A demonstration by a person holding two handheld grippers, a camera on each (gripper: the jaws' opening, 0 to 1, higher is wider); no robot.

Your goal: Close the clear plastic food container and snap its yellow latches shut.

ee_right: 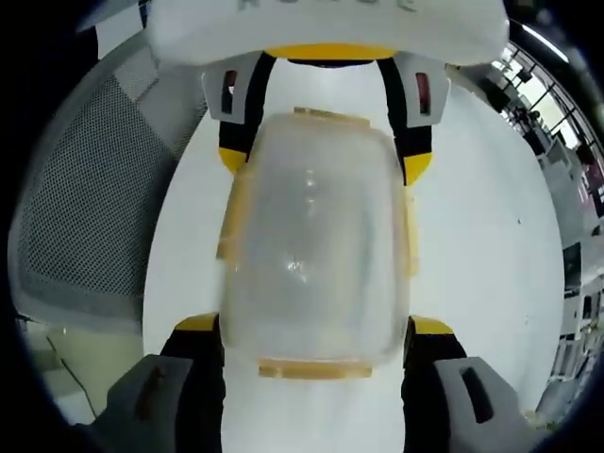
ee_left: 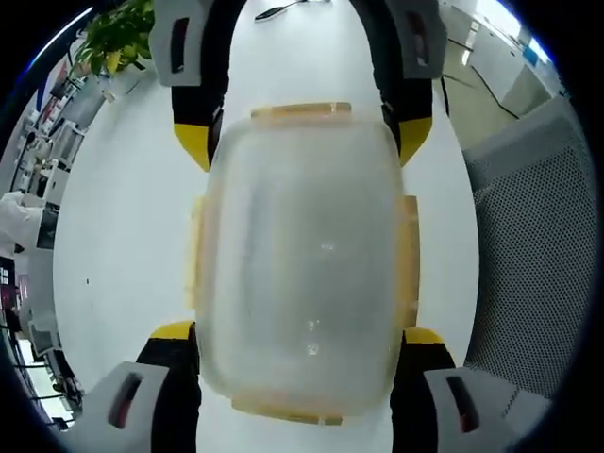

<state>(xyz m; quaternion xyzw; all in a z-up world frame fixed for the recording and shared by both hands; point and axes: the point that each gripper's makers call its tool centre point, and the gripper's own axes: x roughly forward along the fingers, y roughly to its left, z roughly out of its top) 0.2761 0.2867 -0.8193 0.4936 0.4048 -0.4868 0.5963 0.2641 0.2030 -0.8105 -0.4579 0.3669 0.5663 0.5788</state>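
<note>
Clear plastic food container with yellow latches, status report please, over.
Left gripper and right gripper both straddling the clear plastic food container from opposite ends. Lid on; latch state unclear. White table, nothing in the way.

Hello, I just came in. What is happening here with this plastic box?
A person works with two hand-held grippers on a clear plastic food container with yellow latches. It lies on a white table, lid on top. The left gripper and the right gripper face each other from opposite ends, each with its jaws astride the container. Whether the latches are snapped shut cannot be told.
</note>
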